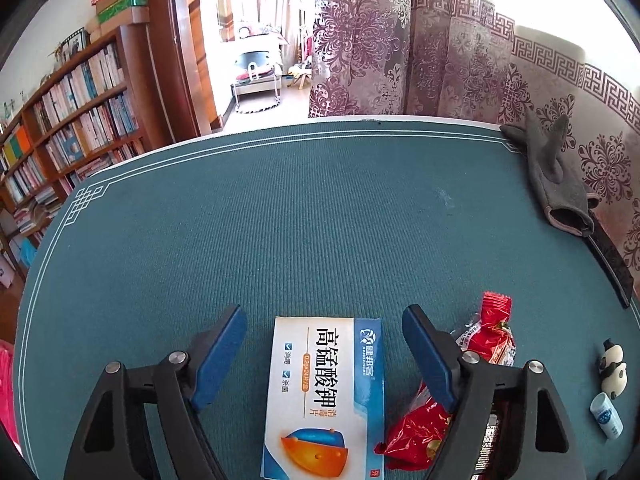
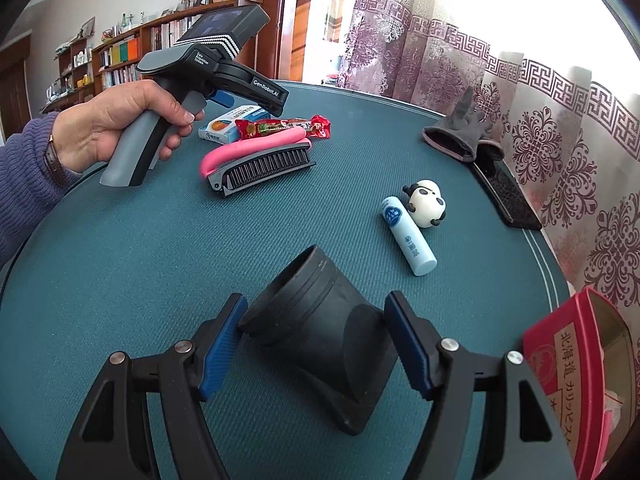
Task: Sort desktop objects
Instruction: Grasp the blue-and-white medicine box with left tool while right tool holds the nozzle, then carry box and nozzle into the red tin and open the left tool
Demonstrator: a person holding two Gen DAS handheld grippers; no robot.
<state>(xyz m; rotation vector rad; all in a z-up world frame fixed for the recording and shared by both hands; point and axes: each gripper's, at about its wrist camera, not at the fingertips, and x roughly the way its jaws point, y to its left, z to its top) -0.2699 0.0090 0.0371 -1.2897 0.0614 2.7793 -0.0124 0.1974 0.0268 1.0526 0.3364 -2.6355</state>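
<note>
In the left wrist view a white and blue medicine box [image 1: 324,396] lies flat on the green mat between the fingers of my left gripper [image 1: 324,312]. The gripper is open, with a gap on each side of the box. A red snack wrapper [image 1: 486,336] lies just outside the right finger. In the right wrist view my right gripper [image 2: 316,300] is shut on a black cup-shaped holder [image 2: 312,320]. The holder is tilted with its mouth facing away, and both blue pads touch its sides.
A pink and black hairbrush [image 2: 260,160], a lip balm tube [image 2: 408,236] and a panda figure [image 2: 426,204] lie mid-table. A grey glove [image 2: 460,132] and a black strip [image 2: 504,192] sit at the right edge. A red box [image 2: 560,360] stands near right. A person's hand [image 2: 120,128] holds the left device.
</note>
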